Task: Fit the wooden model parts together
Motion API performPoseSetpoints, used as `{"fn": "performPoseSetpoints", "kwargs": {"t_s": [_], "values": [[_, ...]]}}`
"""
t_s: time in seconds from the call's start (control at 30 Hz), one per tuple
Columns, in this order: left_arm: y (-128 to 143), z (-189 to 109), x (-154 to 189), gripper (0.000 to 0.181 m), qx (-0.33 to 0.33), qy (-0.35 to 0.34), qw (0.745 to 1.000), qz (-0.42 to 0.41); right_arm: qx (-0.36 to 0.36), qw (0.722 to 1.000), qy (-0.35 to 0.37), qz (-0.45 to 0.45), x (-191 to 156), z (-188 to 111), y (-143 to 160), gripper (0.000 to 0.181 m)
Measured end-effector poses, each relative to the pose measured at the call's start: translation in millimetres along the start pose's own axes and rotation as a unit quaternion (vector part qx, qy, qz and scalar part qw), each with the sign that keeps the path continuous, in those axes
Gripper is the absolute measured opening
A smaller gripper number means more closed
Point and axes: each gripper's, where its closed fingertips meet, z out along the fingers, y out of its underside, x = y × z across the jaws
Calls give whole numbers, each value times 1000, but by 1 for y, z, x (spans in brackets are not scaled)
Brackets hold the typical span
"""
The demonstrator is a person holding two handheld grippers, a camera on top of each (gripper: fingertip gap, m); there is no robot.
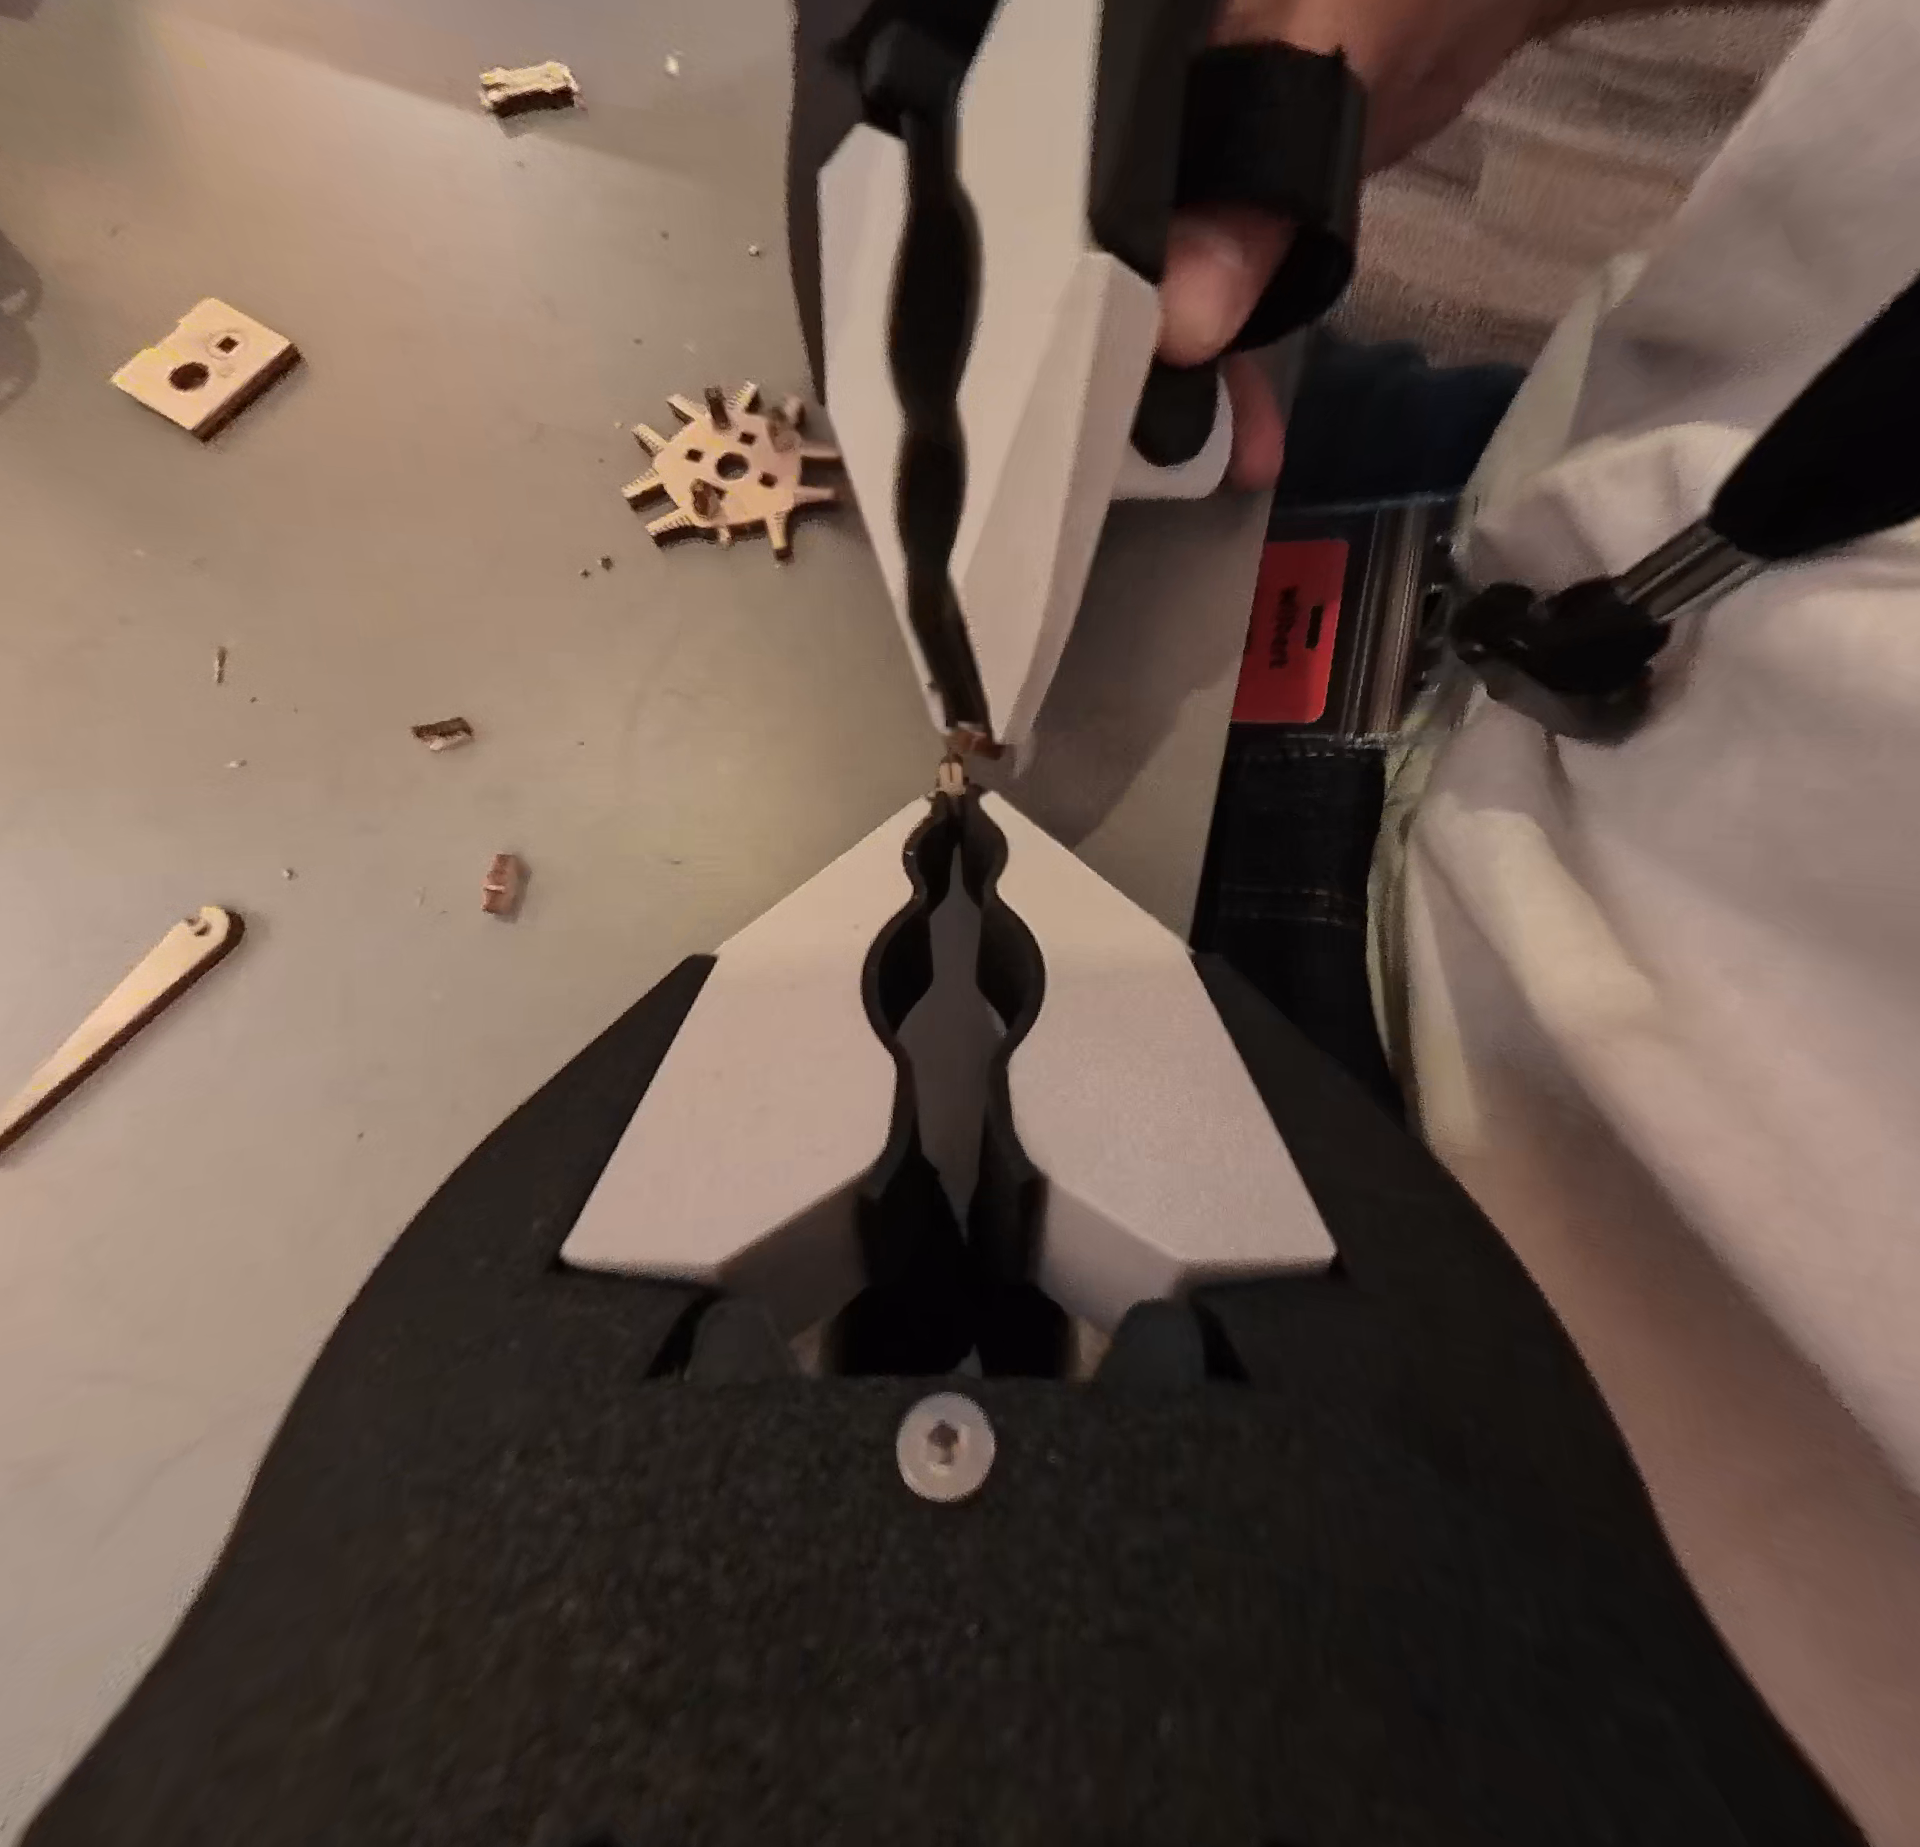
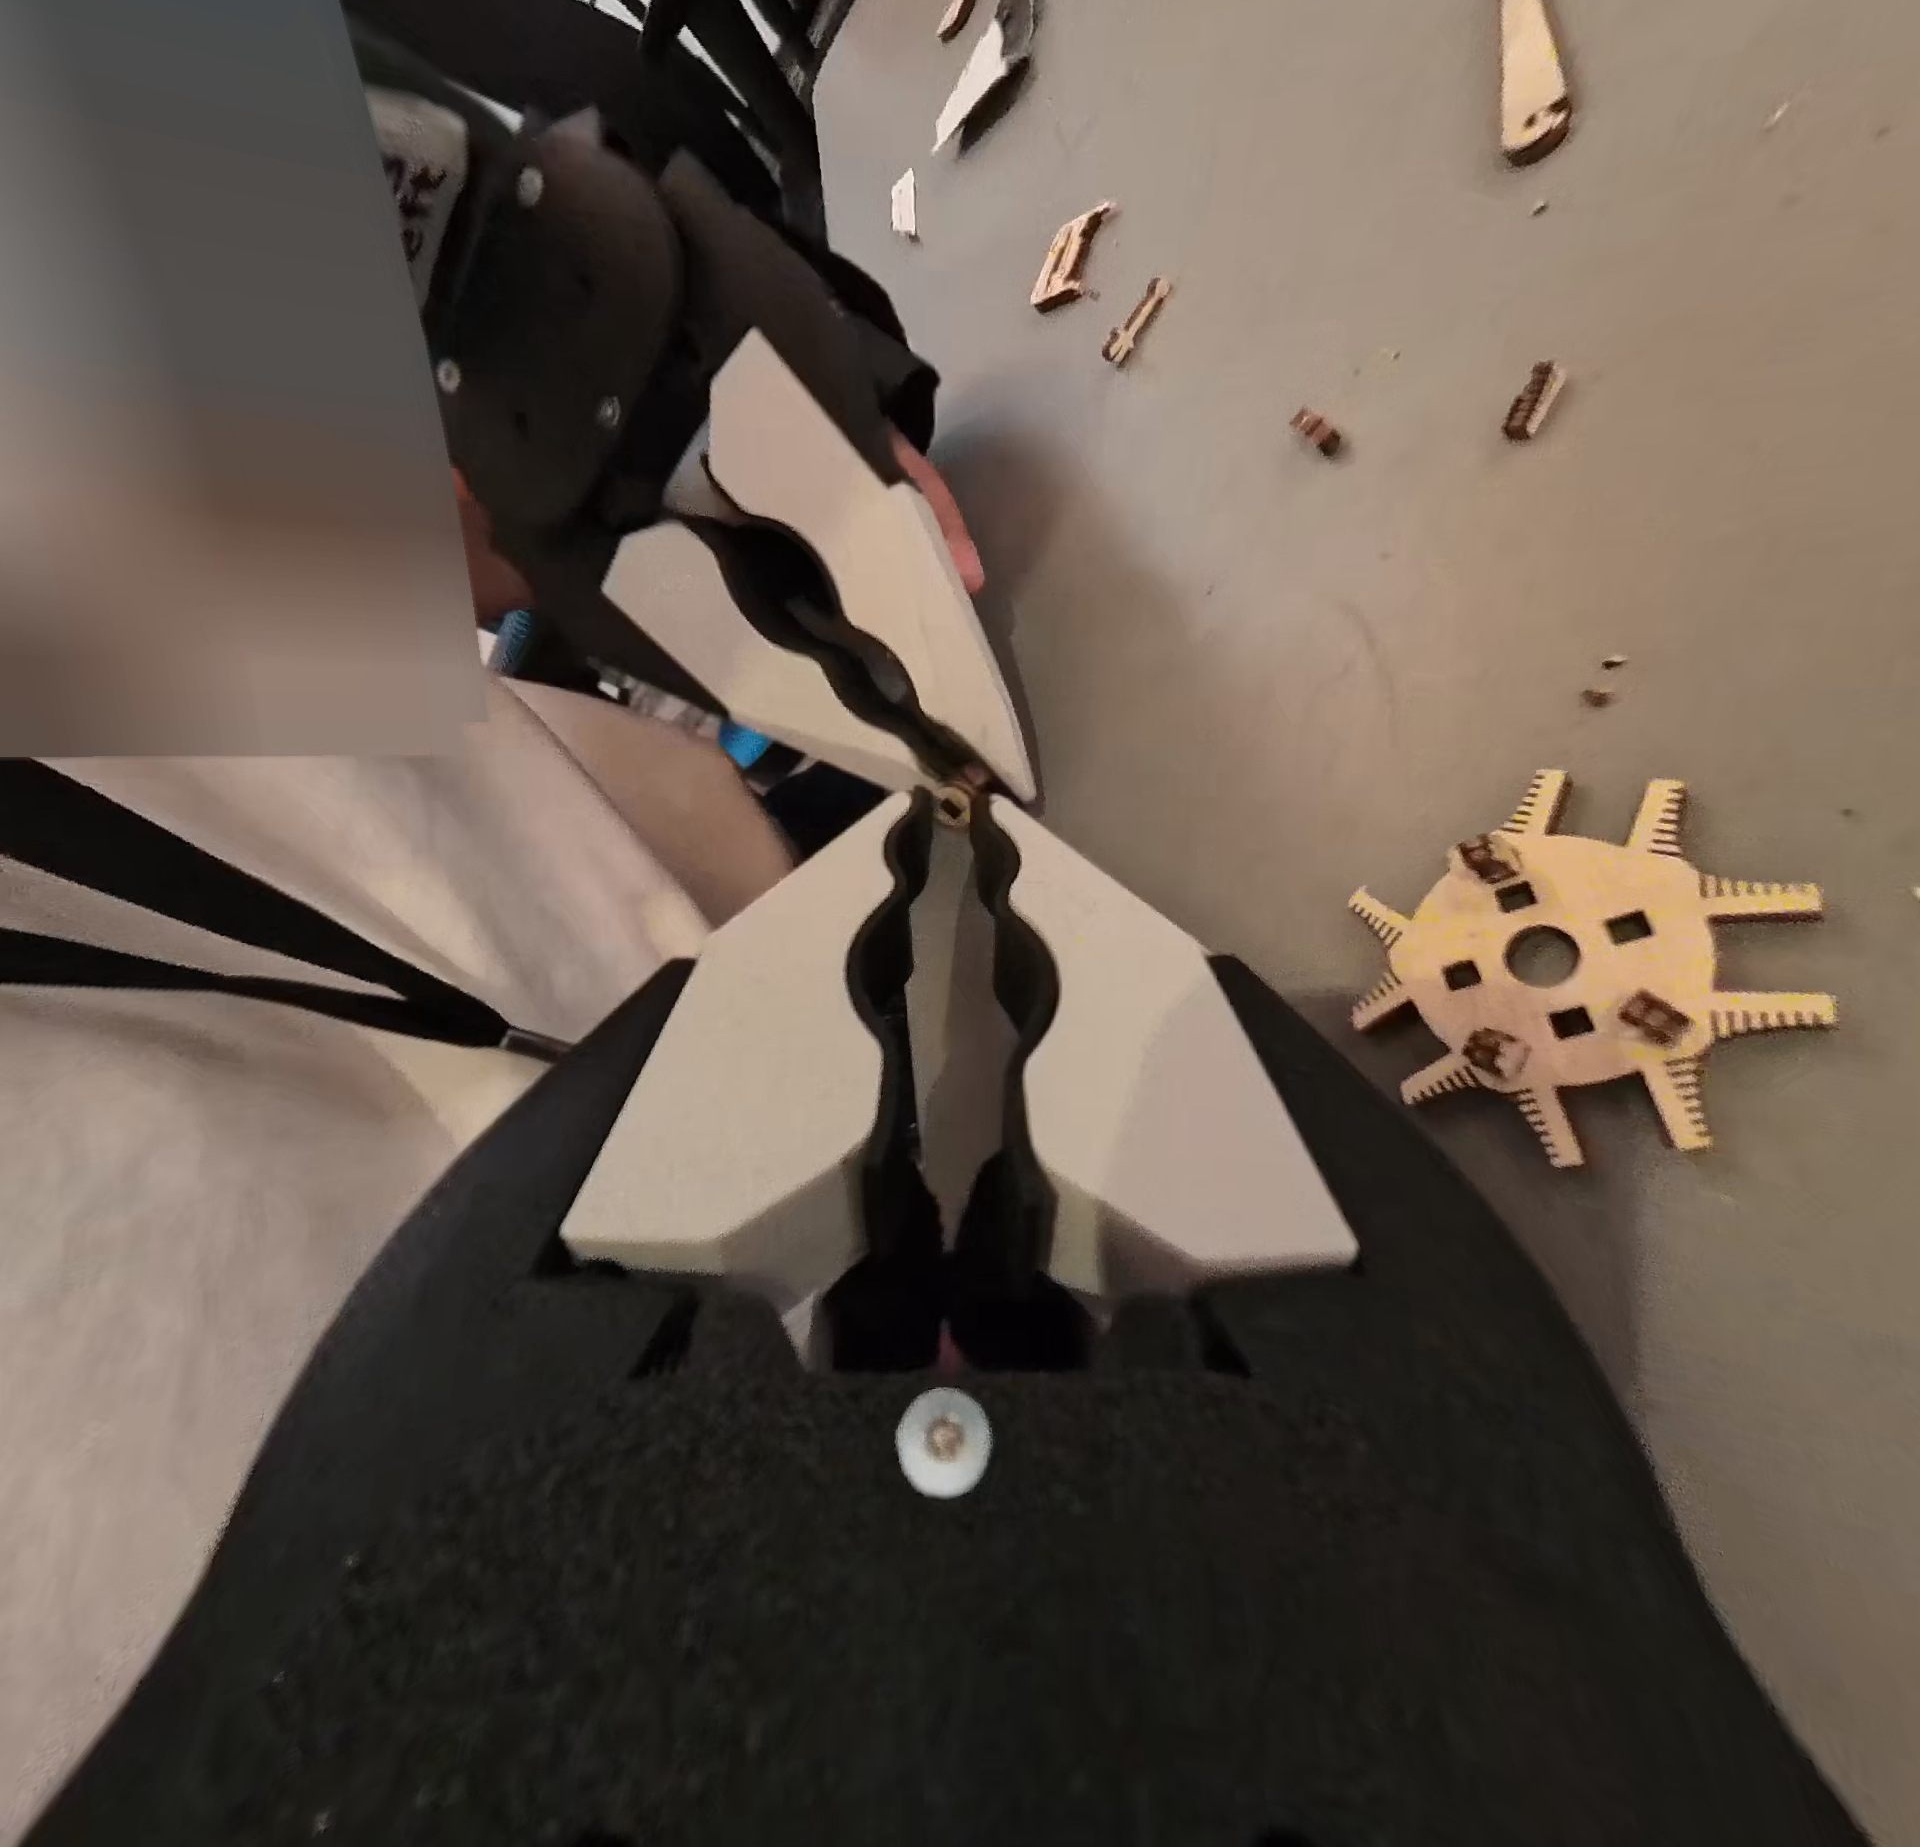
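My left gripper (image 1: 951,805) is clamped at its very tips on a tiny wooden piece (image 1: 950,777), at the centre of the left wrist view. My right gripper (image 2: 951,810) is likewise closed on a second small wooden block (image 2: 952,805), centre of the right wrist view. The two tips meet nose to nose, and the two pieces are touching or very nearly so; whether one has begun to seat in the other is too small to tell.

To do this join well, I judge:
- Keep both grips firm; the pieces are held by little more than an edge and could twist or pop out.
- Line up tab and slot squarely before pressing.
- Push along one straight axis, without rocking.

The toothed wooden hub (image 2: 1590,966), already bearing a few inserted blocks, lies on the grey table (image 2: 1351,602) at the right of the right wrist view. Loose parts, including a square plate (image 1: 206,369), sit at left in the left wrist view.
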Motion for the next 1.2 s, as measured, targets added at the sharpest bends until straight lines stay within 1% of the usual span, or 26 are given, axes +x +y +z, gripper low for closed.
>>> {"fn": "performPoseSetpoints", "kwargs": {"t_s": [0.07, 0.1, 0.13, 0.2, 0.27, 0.3, 0.33, 0.37, 0.4, 0.47, 0.53, 0.6, 0.63, 0.77, 0.83, 0.93, 1.03, 1.07, 1.13, 1.17, 1.2], "values": [[-5, -4, -5, 0, 21, 10, 999, -35, 22, 1000, -4, -15, -3, -5, -5, 12], [-7, -6, -7, 0, 31, 16, 998, -53, 40, 999, -1, -22, -3, -8, -9, 11], [-9, -8, -9, 0, 37, 21, 997, -65, 51, 998, 9, -27, -1, -11, -11, 6], [-9, -9, -10, 0, 40, 27, 996, -78, 50, 997, 23, -46, 1, -12, -12, 1], [-7, -9, -15, 0, 36, 24, 994, -99, 71, 992, 59, -90, 5, -17, -19, 0], [-4, -10, -21, 0, 32, 13, 994, -108, 82, 989, 61, -109, 2, -20, -23, 6], [1, -12, -27, 0, 24, -4, 993, -115, 86, 987, 58, -122, -3, -22, -25, 19], [6, -15, -34, 0, 16, -19, 992, -124, 79, 986, 59, -133, -6, -21, -23, 28], [10, -19, -38, 0, 12, -27, 990, -138, 59, 983, 70, -158, -9, -18, -17, 29], [11, -27, -38, 0, 20, -27, 985, -172, 8, 963, 117, -241, -8, -8, -1, 27], [5, -33, -33, 0, 37, -16, 980, -194, -25, 944, 164, -286, -6, 1, 10, 25], [-1, -38, -29, 0, 51, -10, 977, -208, -39, 931, 198, -306, -2, 5, 14, 18], [-4, -39, -27, 0, 56, -8, 975, -213, -42, 927, 209, -310, 0, 7, 15, 17], [-6, -43, -24, 0, 69, -10, 976, -205, -72, 919, 233, -311, 9, 13, 22, 14], [-11, -48, -23, 0, 84, -4, 975, -208, -66, 919, 236, -308, 9, 12, 21, 11], [-25, -57, -18, 0, 129, 38, 959, -249, -68, 921, 233, -304, 10, 14, 21, 8], [-39, -64, -14, 0, 169, 85, 938, -291, -59, 935, 232, -261, 12, 11, 14, 7], [-43, -66, -13, 0, 180, 99, 931, -303, -41, 945, 214, -242, 7, 6, 6, 7], [-49, -69, -11, 0, 194, 111, 924, -312, 24, 969, 142, -200, -17, -11, -26, 7], [-50, -69, -11, 0, 194, 106, 927, -304, 55, 975, 91, -198, -36, -19, -44, 7], [-51, -69, -10, 0, 190, 95, 933, -290, 62, 977, 51, -197, -50, -24, -55, 7]]}}
